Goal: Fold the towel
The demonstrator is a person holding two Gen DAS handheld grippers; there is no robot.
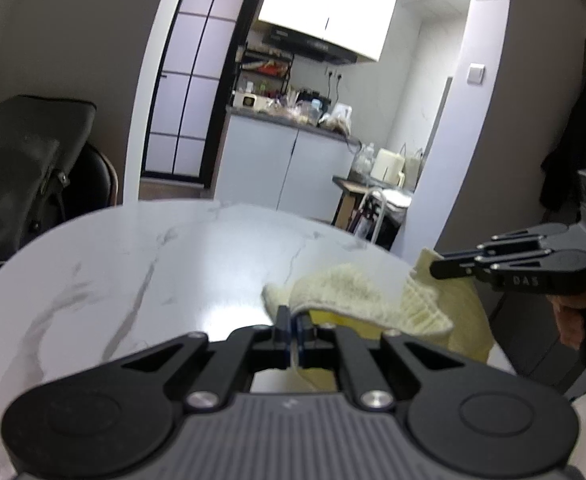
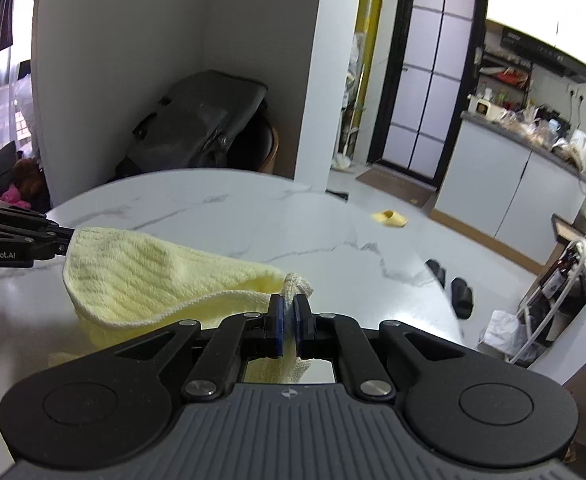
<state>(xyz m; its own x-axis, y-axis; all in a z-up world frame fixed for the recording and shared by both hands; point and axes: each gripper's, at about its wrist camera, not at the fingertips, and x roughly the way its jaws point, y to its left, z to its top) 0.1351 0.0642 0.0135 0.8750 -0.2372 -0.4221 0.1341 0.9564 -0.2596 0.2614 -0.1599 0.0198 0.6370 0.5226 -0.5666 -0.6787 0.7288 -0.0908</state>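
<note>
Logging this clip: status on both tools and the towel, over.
Left tool shut on towel edge. Right tool shut on a corner. Towel sagging between them above the marble table. Nothing in the way.

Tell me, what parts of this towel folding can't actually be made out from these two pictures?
- Lower part of the towel: right wrist view, hidden behind the right tongs.
- Towel's near edge: left wrist view, covered by the left tongs.
- Whether the towel's hanging end touches the table: hidden in both views.
- The person: only part of a hand shows, cut off at the left wrist view's right edge.
- Items on the kitchen counter: too small and blurred.
</note>
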